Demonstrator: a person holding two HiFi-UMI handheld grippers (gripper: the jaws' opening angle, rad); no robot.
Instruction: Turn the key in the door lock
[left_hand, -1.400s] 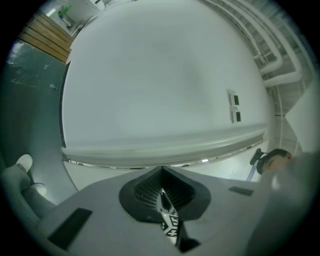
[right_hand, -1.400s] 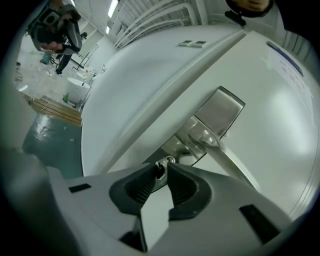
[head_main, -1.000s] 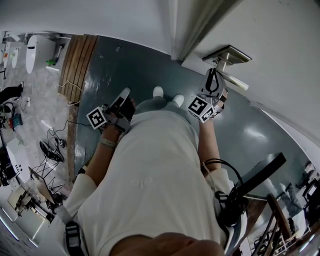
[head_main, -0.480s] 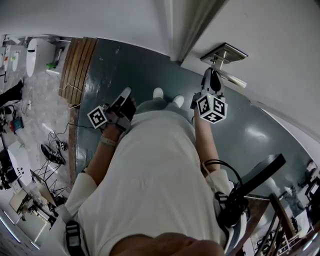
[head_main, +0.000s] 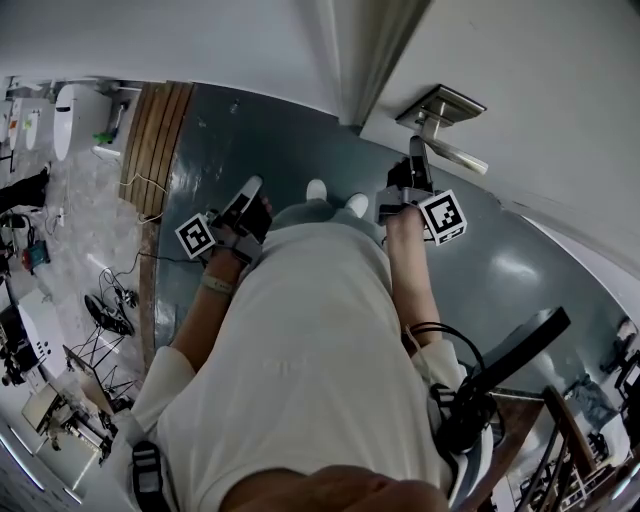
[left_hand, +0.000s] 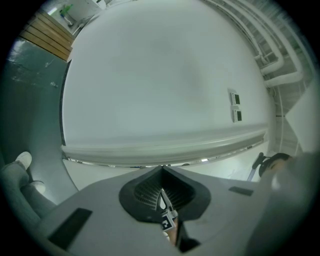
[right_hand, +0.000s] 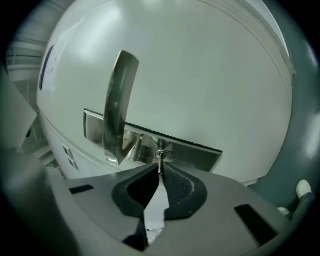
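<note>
A small silver key (right_hand: 161, 155) sits in the lock (right_hand: 190, 152), a brushed-steel plate on the white door (right_hand: 200, 75). Its bow stands edge-on, pinched by the right gripper (right_hand: 160, 169). The handle (right_hand: 117, 107) rises at the key's 10 o'clock.

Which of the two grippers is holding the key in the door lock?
The right gripper: it pinches the key beside the door handle. The left gripper is shut on nothing.

Head view steeply down; right gripper view close, sharing handle (right_hand: 119, 100).

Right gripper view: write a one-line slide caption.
Right gripper shut on the key at the door's lock plate, beside the lever handle.
</note>
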